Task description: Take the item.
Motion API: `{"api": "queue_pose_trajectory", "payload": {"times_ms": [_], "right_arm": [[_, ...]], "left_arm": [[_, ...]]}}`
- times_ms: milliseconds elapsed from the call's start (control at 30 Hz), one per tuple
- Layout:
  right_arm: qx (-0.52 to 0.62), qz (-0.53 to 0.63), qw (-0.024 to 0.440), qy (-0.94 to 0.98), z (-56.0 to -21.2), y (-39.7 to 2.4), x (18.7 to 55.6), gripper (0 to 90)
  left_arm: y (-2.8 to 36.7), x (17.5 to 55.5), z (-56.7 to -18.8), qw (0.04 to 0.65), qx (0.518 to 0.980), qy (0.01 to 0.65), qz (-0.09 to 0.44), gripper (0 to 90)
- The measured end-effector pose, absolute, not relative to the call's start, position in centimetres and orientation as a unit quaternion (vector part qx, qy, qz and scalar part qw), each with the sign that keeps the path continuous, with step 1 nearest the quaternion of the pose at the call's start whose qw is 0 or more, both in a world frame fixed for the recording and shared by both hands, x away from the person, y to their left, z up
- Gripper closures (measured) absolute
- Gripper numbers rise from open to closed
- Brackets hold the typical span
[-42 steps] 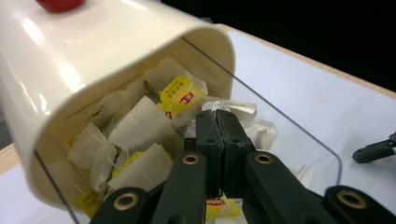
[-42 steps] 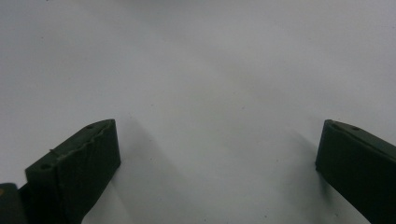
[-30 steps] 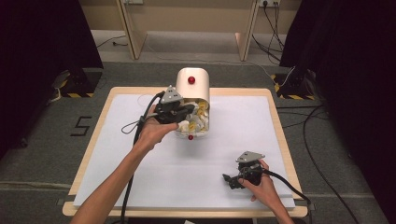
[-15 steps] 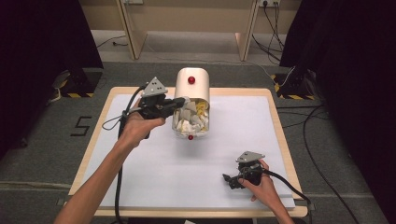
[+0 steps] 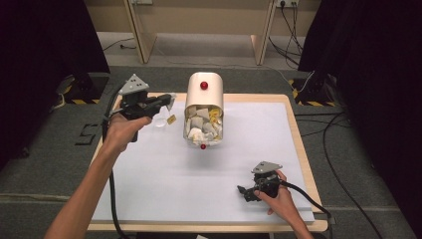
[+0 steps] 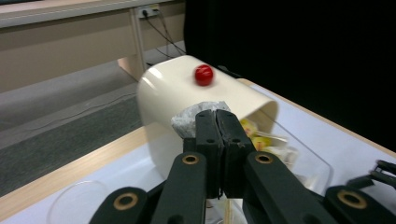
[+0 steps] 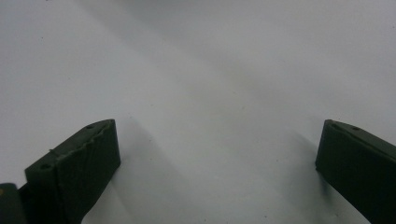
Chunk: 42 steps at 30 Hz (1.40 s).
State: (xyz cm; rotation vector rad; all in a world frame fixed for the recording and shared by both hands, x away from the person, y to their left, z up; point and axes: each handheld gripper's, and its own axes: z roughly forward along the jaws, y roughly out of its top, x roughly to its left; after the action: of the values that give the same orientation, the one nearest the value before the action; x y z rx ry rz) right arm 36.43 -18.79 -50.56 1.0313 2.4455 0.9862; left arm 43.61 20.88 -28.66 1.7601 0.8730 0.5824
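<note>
Beside bin — left gripper, raised

A wooden-rimmed table stood on grey carpet, and a white sheet covered nearly all of its top, leaving the rim bare along the edges. A clear round piece lay on the sheet near the table's far left corner; what it was could not be told. Beyond the far edge, two pale wooden legs of another piece of furniture rose from the floor. Black curtains hung on both sides. Yellow-and-black striped bases sat off each far corner, and loose cables ran over the carpet past the right edge.
</note>
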Motion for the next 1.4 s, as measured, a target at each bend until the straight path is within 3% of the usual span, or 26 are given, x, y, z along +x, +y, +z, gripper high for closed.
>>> {"api": "queue_pose_trajectory", "payload": {"times_ms": [900, 1400], "right_arm": [[0.360, 0.344, 0.154, 0.853, -50.6, -18.8, 36.4, 0.3], [0.360, 0.344, 0.155, 0.853, -50.6, -18.8, 36.4, 0.3]], "left_arm": [[25.6, 54.2, -35.7, 0.487, 0.676, 0.489, 0.258, 87.4], [26.2, 55.9, -37.5, 0.462, 0.683, 0.497, 0.270, 87.2]]}}
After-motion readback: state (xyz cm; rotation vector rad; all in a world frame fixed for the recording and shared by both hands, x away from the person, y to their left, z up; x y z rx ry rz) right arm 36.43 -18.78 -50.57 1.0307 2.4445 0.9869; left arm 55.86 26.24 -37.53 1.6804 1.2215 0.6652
